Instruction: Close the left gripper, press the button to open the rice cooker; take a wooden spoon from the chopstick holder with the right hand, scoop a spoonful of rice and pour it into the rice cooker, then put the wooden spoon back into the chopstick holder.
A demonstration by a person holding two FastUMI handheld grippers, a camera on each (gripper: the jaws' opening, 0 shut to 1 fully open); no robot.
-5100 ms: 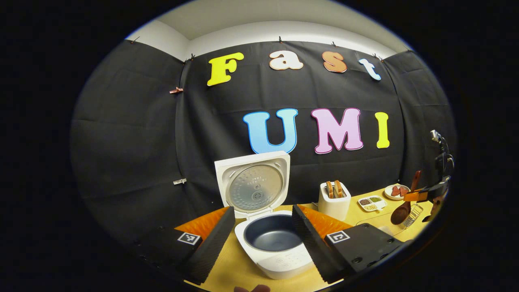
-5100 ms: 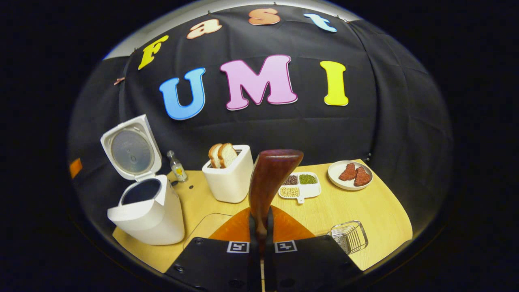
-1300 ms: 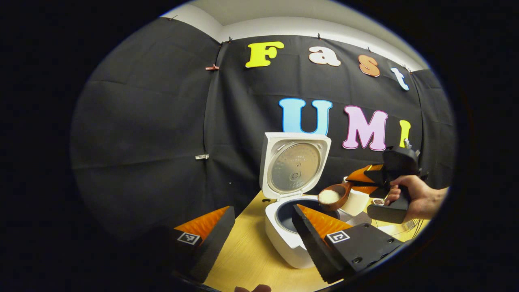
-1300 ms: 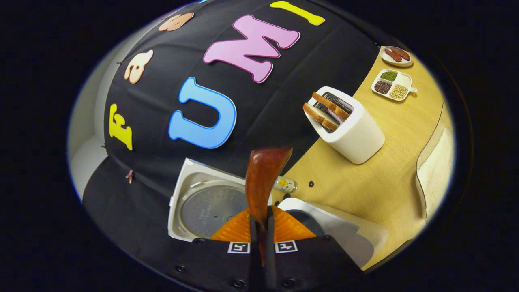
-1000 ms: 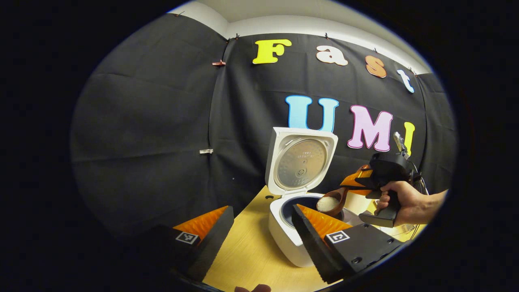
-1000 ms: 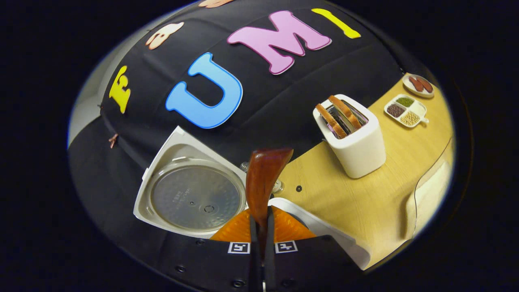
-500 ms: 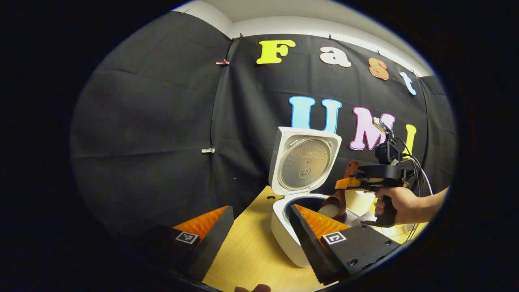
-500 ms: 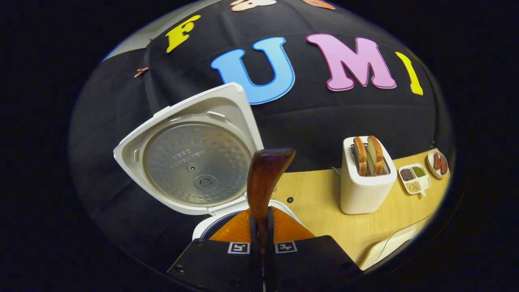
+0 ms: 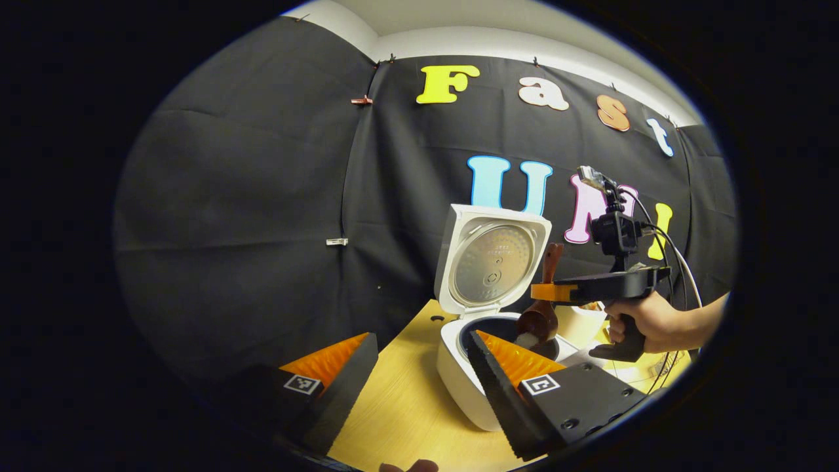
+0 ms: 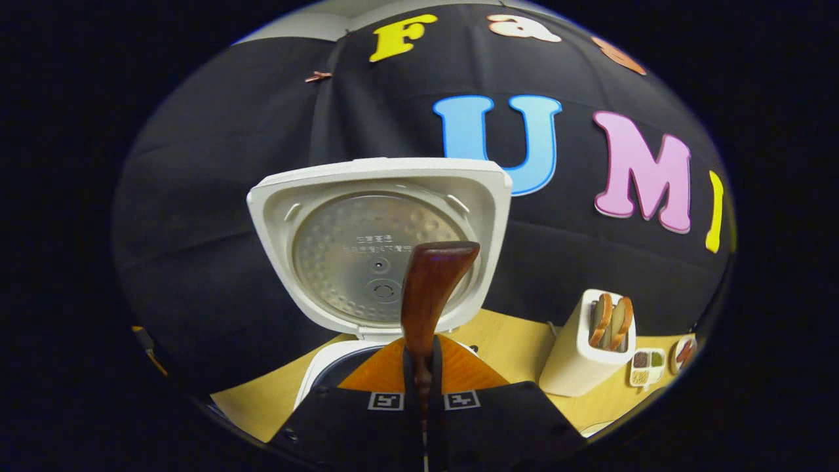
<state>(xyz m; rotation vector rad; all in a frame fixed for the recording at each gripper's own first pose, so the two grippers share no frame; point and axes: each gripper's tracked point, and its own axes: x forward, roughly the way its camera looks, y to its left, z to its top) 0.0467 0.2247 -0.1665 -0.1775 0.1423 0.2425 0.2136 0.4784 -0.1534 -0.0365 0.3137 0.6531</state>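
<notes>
In the left gripper view I see the white rice cooker standing on the light wooden table with its lid raised upright. My right gripper, held by a hand, is above the open pot. Its two fingers are pressed together on the handle of the dark brown wooden spoon. The spoon bowl is tipped down over the pot, and white rice shows at its lower edge. My left gripper has its fingers wide apart and holds nothing; it is low, in front of the cooker. In the right gripper view the spoon handle stands up between the closed fingers, before the lid. A white toaster with bread slices stands to the right.
</notes>
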